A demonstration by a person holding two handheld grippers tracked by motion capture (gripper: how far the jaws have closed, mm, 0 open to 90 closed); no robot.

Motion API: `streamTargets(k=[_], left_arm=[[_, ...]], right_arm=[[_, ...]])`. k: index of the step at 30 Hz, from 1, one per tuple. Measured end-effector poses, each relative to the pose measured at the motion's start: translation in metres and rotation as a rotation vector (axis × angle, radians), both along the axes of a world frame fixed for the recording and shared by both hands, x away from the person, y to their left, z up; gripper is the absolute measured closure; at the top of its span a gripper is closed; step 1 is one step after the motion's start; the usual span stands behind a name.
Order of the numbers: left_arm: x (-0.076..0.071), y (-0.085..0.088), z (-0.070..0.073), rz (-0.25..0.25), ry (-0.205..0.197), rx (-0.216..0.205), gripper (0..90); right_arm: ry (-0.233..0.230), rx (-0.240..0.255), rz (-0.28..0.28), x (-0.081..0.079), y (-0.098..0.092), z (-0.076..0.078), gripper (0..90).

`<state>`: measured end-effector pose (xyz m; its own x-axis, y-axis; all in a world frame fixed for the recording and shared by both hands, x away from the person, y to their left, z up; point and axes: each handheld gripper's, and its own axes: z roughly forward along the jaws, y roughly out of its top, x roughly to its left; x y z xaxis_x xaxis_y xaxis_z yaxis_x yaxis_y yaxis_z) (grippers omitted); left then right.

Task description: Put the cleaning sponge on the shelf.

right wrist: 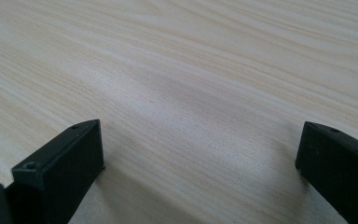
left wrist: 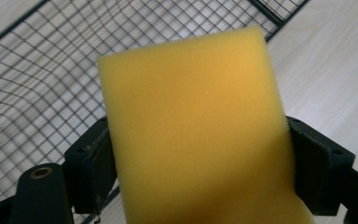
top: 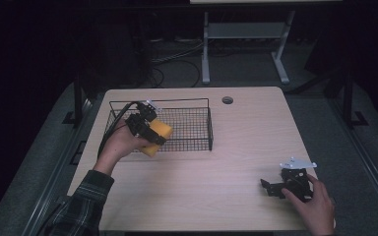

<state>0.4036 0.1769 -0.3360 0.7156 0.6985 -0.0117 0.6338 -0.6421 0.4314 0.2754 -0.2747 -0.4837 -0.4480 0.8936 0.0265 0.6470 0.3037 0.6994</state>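
At basket front-left: left gripper (top: 153, 136) clamped on yellow sponge (top: 160, 133), sponge held over the near rim of the wire basket (top: 204, 101), partly above the mesh floor, partly above the table (top: 216, 182).
Basket: black wire, on the far-left part of the table; round cable hole (top: 227, 100) just beyond its right far corner.
Left hand: hand (top: 120, 146) wraps the gripper body at the basket's near-left corner; plaid sleeve (top: 81, 204) trails toward the near edge; cable runs back over the basket's left side.
Right gripper: gripper (top: 270, 188) well right of the basket, near the table's front-right edge, held low by the right hand (top: 315, 204); grey plate on top.
Left gripper view adds: sponge (left wrist: 193, 135) pinched on both sides by the black jaws, foam bulging slightly past them; basket mesh (left wrist: 42, 88) behind and to the left, bare wood to the right.
Right gripper view adds: jaws spread wide, nothing between them, bare pale wood grain (right wrist: 191, 84) below.
Sponge look: plain rectangular block, even yellow-orange, fine-pored foam; no marks visible. High view shows it tilted, one corner toward the basket.
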Motion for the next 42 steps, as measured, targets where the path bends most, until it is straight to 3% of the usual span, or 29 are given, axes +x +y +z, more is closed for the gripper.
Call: streamTargets(k=[23,42], left_arm=[[0.042,0.04,-0.001,0.1,-0.05,0.012,19.5],[0.072,0.088,-0.027,0.19,-0.05,0.036,19.4]], right_arm=[[0.0,0.0,0.0,0.0,0.0,0.0,0.1],[0.0,0.002,0.0,0.0,0.0,0.0,0.1]])
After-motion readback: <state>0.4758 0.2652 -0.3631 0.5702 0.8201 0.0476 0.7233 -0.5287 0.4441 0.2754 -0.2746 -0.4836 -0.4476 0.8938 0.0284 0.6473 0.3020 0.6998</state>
